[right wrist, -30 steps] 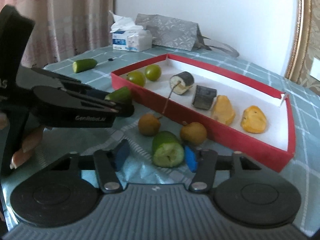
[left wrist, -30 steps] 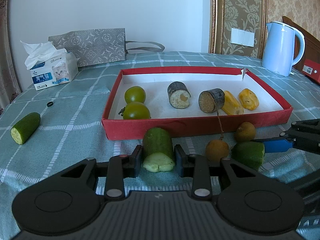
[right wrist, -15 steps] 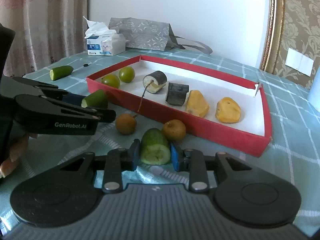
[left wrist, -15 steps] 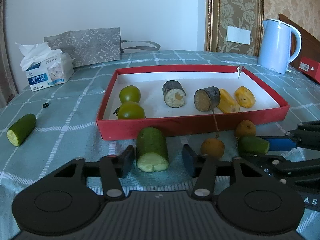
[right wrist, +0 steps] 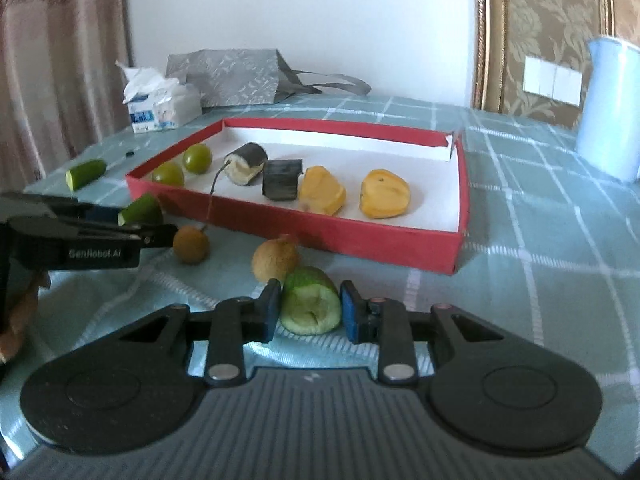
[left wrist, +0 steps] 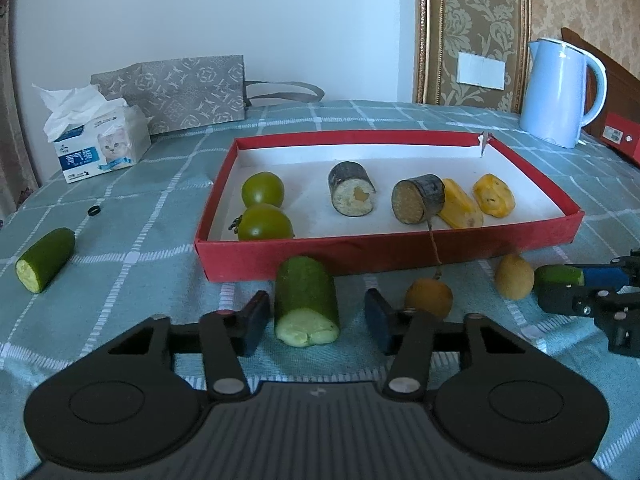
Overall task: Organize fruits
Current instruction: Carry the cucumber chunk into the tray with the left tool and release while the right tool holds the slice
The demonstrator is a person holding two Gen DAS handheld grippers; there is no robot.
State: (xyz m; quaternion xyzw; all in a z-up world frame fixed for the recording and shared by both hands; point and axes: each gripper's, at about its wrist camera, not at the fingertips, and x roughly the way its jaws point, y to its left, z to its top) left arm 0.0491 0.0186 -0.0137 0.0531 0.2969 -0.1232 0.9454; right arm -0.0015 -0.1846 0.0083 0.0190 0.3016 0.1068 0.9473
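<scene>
The tablecloth (left wrist: 160,216) is coloured teal and crossed by a white check. The box (left wrist: 360,254) is red outside and white inside. Two green tomatoes (left wrist: 264,222), two dark-skinned, tan-cored stalk pieces (left wrist: 352,194) and two yellow fruit pieces (left wrist: 494,200) are seen in it. The cucumber pieces (left wrist: 306,300) are dark green with pale green cut faces. The small round fruits (left wrist: 428,298) are brown. The kettle (left wrist: 560,92) is pale blue, and the bag (left wrist: 176,92) is grey with a lighter print.
</scene>
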